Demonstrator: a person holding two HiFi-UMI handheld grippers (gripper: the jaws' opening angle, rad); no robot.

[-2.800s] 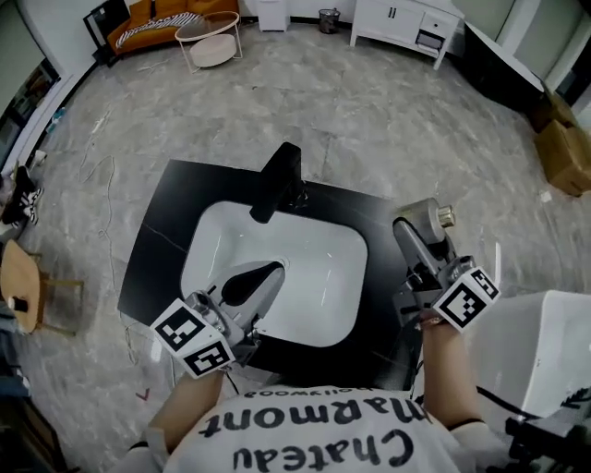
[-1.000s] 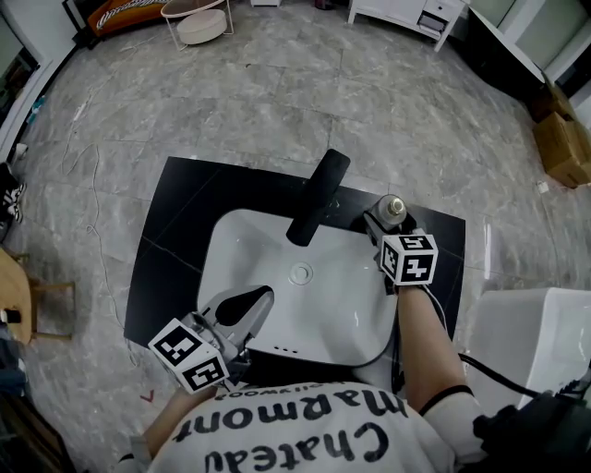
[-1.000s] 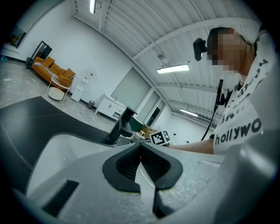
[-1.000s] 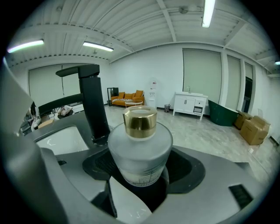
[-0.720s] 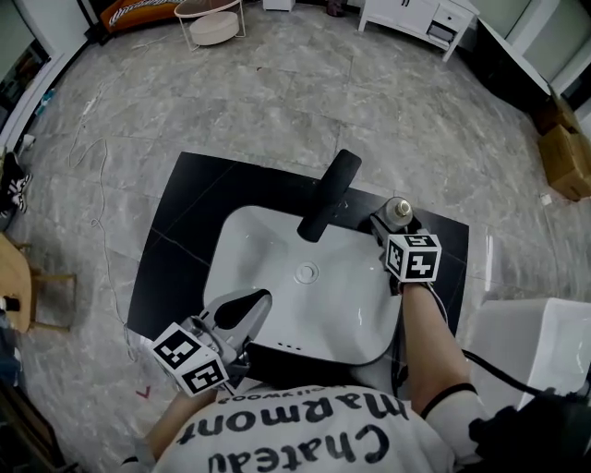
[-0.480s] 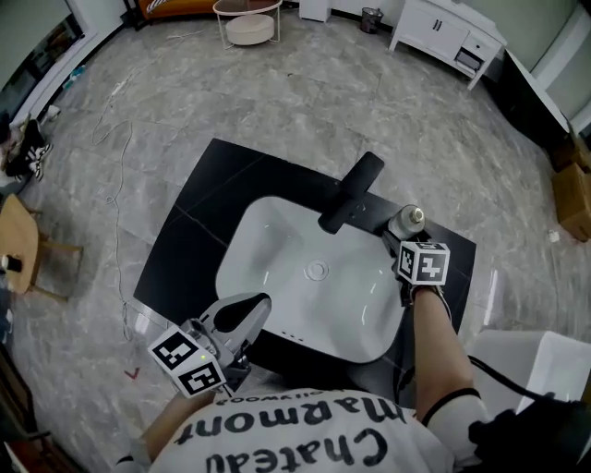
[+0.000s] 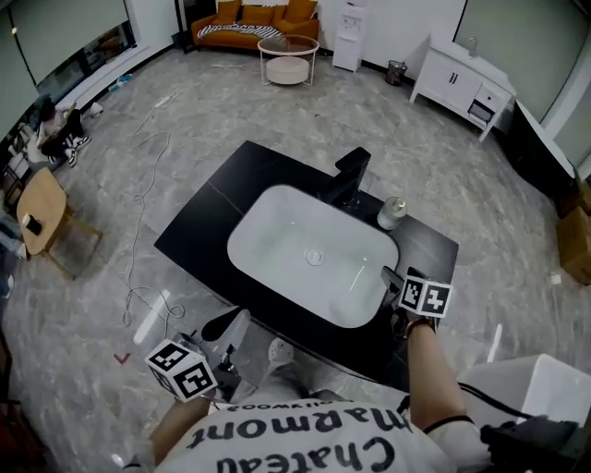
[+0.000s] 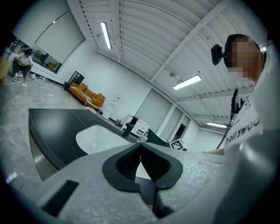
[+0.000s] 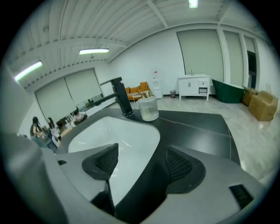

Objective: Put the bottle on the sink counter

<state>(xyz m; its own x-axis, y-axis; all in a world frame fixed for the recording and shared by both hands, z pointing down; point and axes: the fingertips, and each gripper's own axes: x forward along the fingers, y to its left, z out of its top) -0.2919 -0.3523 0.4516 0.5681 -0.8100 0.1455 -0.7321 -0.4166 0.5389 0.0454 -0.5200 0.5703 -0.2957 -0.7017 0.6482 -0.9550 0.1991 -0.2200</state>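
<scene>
While the person stands at the near edge of the black tabletop (image 7: pixel 194 236), the bottle (image 7: pixel 391 212) is upright on it at the far right corner of the white sink basin (image 7: pixel 277 240). It is just to the right of the dark faucet (image 7: pixel 349 175). It is a clear bottle, and neither claw touches it.

The right claw (image 9: pixel 140 162) hangs over the near right part of the tabletop, well short of the bottle. Its two jaws are spread apart, with only the basin rim and the dark surface showing between them. The left claw (image 8: pixel 140 154) is held low, off the front edge of the tabletop and close to the person's body. Its jaws are pressed together with nothing between them.

Beyond the tabletop lie a grey marble floor (image 7: pixel 231 111), an orange sofa (image 7: pixel 254 17), a round side table (image 7: pixel 288 57) and a white cabinet (image 7: pixel 459 83) by the far wall.
</scene>
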